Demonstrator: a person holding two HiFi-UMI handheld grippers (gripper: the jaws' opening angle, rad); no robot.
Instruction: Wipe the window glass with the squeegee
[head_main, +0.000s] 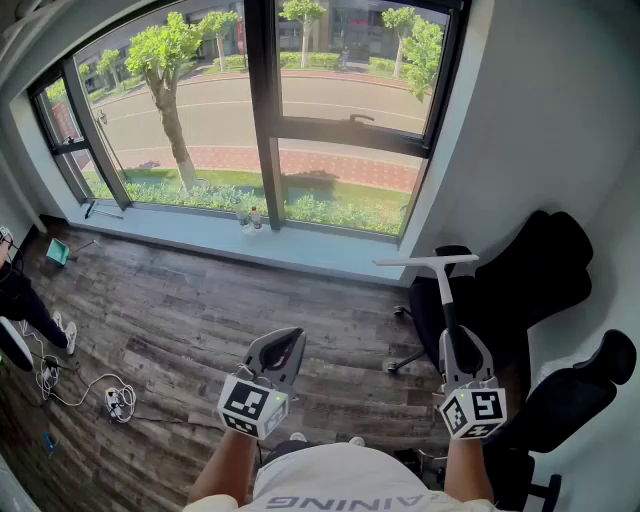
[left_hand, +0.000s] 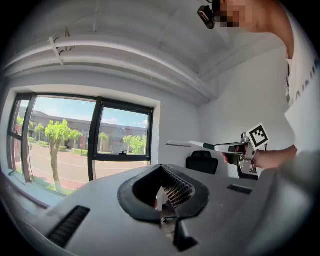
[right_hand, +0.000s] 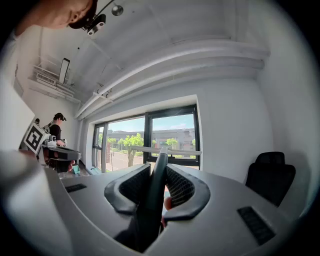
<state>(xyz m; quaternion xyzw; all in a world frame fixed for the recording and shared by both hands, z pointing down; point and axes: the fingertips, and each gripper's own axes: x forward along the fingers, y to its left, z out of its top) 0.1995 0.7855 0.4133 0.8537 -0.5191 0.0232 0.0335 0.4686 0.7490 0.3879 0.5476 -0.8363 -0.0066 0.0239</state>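
Note:
The squeegee (head_main: 447, 300) has a black handle and a white blade across its top. My right gripper (head_main: 455, 338) is shut on the handle and holds it upright, well short of the window glass (head_main: 190, 100). In the right gripper view the handle (right_hand: 156, 187) runs up between the jaws, with the blade in front of the window (right_hand: 172, 131). My left gripper (head_main: 288, 335) hangs over the wood floor, shut and holding nothing. In the left gripper view its jaws (left_hand: 161, 168) meet at the tip, and the squeegee (left_hand: 197, 145) shows to the right of the window (left_hand: 60, 145).
Black office chairs (head_main: 545, 265) (head_main: 580, 395) stand at the right by the white wall. A person (head_main: 18, 295) is at the left edge, with cables (head_main: 112, 400) on the floor nearby. A teal dustpan (head_main: 57, 252) and small sill items (head_main: 250, 218) lie by the window.

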